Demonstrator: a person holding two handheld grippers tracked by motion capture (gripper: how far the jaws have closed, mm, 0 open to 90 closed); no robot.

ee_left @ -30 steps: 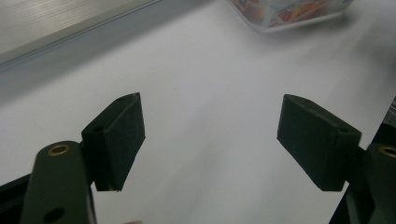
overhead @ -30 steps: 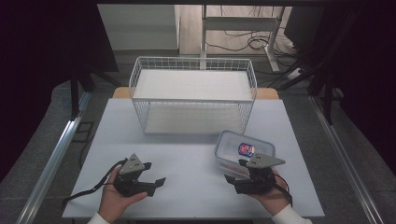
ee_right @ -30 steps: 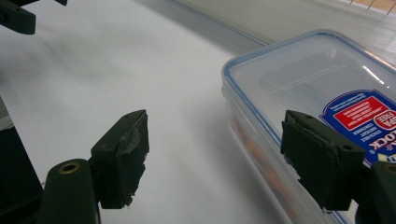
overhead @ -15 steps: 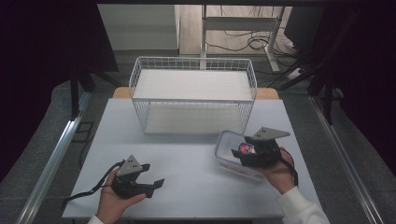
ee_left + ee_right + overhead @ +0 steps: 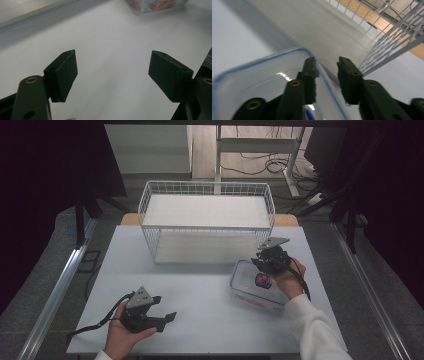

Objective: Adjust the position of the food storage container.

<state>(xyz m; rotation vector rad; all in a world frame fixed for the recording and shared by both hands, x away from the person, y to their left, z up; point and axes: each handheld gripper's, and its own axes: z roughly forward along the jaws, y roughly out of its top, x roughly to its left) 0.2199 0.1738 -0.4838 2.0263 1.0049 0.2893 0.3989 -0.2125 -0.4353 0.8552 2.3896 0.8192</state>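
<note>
right gripper (image 5: 326,72) jaws closing astride container (image 5: 262,82) rim, high view hides this

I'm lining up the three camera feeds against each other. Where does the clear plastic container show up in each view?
High view: the clear plastic container lies right of centre on the table, before the wire basket.
Left gripper view: its corner sits at the top edge.
Right gripper view: its blue-edged rim runs between the closing jaws of the right gripper.
Shared landmark: the white table.
</note>
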